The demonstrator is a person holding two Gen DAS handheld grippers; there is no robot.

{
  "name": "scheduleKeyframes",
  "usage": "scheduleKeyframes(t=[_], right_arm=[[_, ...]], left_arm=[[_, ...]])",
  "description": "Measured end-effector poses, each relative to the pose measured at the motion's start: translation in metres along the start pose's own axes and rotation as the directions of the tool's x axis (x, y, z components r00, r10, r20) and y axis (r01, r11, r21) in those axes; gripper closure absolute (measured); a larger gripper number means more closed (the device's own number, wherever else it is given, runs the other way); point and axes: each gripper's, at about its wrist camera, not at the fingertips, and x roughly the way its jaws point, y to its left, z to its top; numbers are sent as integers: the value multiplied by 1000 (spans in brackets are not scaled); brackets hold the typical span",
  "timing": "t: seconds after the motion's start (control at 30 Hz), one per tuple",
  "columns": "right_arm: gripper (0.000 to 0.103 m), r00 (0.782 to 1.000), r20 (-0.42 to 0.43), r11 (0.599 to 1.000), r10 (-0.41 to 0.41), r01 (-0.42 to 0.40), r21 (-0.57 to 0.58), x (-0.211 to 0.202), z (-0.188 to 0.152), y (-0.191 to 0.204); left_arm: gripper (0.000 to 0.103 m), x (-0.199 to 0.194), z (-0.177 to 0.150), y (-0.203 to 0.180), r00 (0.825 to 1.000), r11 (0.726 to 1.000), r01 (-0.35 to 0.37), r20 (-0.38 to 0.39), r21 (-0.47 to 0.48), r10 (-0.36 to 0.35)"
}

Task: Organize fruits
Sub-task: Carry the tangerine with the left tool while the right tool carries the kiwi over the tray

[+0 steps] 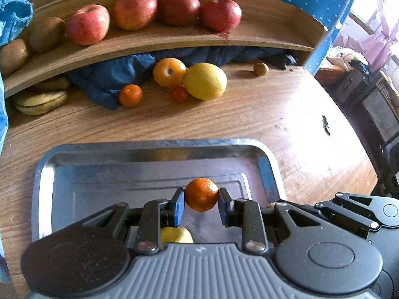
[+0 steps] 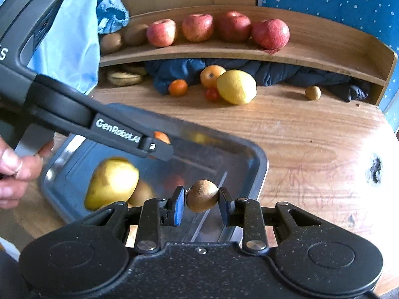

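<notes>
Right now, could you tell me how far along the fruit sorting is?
Done: a pear lies in the tray. In hand: the left tool grips a tangerine, the right tool a kiwi, both over the tray. Left: lemon, orange, tangerine and tomato on the table.

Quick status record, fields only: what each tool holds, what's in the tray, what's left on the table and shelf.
left tool: shut on mandarin, over tray
right tool: shut on kiwi, at tray edge
tray contents: yellow pear
table: lemon, small orange, tomato
shelf: four apples
</notes>
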Motion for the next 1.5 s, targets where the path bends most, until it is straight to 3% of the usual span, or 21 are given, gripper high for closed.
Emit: scheduleKeyframes(t=[0.47, 1.4, 1.5], right_arm=[[72, 992, -107, 996, 65, -71, -54, -1, -27, 9], [70, 987, -133, 991, 86, -98, -92, -3, -37, 11], [67, 987, -131, 990, 93, -106, -92, -5, -38, 11]], left_arm=[[72, 4, -16, -16, 998, 1000, -18, -54, -5, 18], [72, 15, -23, -32, 991, 999, -35, -128, 39, 39], [68, 13, -23, -31, 992, 999, -33, -123, 28, 37]])
